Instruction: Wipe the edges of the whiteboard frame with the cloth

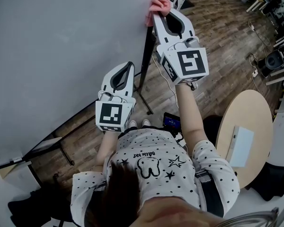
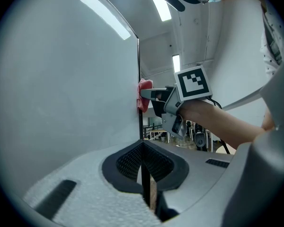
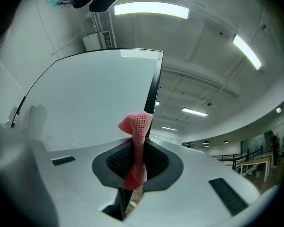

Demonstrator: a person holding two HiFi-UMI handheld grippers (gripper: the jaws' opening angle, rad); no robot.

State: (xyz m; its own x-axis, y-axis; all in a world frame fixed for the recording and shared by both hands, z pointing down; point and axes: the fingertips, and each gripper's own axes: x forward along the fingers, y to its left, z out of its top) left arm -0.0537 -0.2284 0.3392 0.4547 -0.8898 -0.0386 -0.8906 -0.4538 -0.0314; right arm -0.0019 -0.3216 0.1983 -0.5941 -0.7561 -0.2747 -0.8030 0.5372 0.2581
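The big whiteboard point(image 1: 61, 46) fills the left side. Your left gripper point(image 1: 128, 66) is low down, close to the board's right side. It is shut and holds nothing. All you see in its thin slit is the black frame behind it. It looks like it is just waiting out of the way, so the other gripper has room to work.

Next comes the black frame point(image 1: 146, 46), the thin strip that runs up the board's right edge. This is the part to clean.

Your right gripper point(image 1: 164, 14) is up higher, right at that strip. It is squeezed tight on the pink cloth point(image 1: 159, 4). The loose end of the cloth sticks out past the tips and touches the frame. That way the soft cloth rubs the edge, not the hard gripper.

Far right, the round desk point(image 1: 255, 108) stands well apart from the board.
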